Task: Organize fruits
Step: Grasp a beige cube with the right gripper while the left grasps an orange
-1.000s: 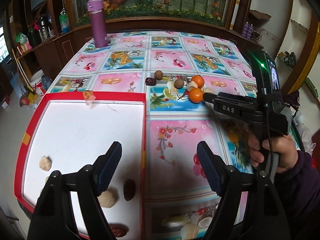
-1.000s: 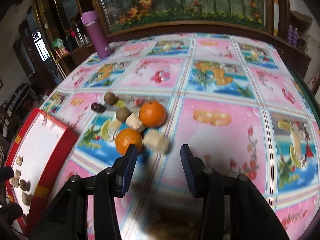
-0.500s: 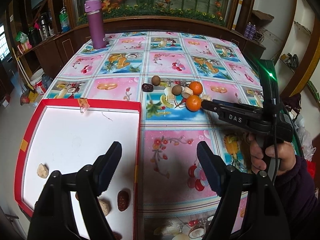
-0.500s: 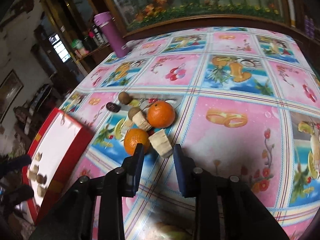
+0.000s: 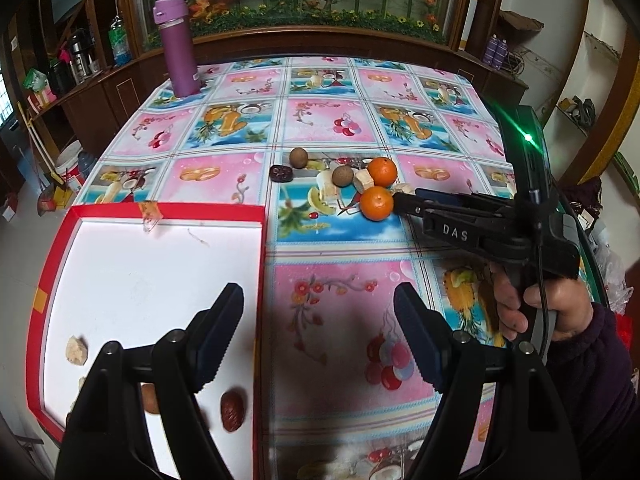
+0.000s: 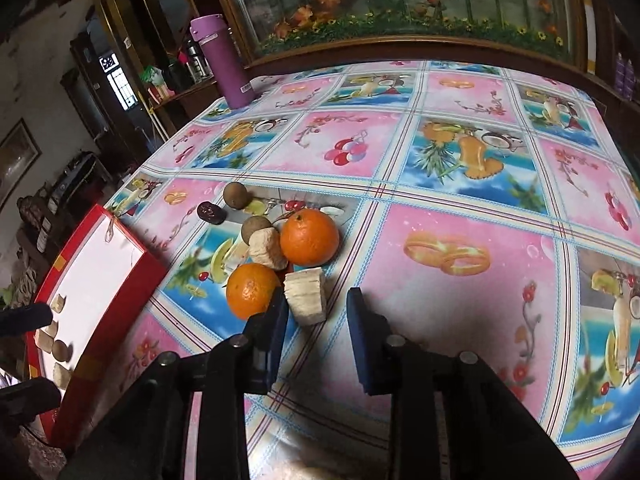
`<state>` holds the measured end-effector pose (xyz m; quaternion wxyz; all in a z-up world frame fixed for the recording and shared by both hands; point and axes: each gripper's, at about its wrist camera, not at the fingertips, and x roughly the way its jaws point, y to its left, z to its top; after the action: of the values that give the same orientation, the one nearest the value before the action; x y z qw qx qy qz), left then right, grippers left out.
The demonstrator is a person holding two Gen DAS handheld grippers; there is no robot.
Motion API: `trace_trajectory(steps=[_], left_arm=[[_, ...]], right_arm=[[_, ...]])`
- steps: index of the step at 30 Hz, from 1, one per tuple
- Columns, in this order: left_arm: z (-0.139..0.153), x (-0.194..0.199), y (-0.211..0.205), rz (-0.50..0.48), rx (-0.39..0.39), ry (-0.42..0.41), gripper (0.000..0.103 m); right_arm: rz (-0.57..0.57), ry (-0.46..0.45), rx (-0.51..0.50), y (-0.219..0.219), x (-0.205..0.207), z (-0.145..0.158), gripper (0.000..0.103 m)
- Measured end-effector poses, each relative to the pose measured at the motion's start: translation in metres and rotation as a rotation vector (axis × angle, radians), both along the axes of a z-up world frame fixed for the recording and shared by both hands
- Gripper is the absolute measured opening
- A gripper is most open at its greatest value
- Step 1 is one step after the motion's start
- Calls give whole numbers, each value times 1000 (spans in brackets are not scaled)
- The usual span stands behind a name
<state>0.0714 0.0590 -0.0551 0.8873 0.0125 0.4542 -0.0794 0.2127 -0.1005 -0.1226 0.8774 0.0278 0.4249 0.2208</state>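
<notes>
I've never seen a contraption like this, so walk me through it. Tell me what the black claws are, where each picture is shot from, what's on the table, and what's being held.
The claws are two hand-held grippers, one in each of a person's hands, each with a camera looking along its fingers.

The left gripper is open over the edge of the red tray, which holds a few small pieces. Its view also shows the person's right hand.

The right gripper is open and holds nothing. It sits at a small pile: two oranges, the nearer orange by its left finger, pale chunks, brown fruits and a dark date. A purple bottle stands at the far corner.
</notes>
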Motion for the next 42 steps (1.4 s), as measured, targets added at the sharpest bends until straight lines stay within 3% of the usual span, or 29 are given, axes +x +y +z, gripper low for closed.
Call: trace_trajectory(steps=[4,7,17,26,36,42], left_arm=[[-5,19,-10,-1,27,23,78],[-10,34,-22,-3,67,33,78],[-33,89,-62,22,110,76,78],[-48,107,-79,34,92,92,78],[-59,112,-80,21,59,114,35],[-48,103,-80,26,66,80,34]], right_arm=[[16,-3,-13,5,0,0,14],[-5,-8,-15,1,0,3,13],[-220,-1,163,-66,12,24,13],[-235,2,199,-71,12,27,13],[-244,-9,205,-72,10,28,13],[-234,-11,216,-72,8,29,13]])
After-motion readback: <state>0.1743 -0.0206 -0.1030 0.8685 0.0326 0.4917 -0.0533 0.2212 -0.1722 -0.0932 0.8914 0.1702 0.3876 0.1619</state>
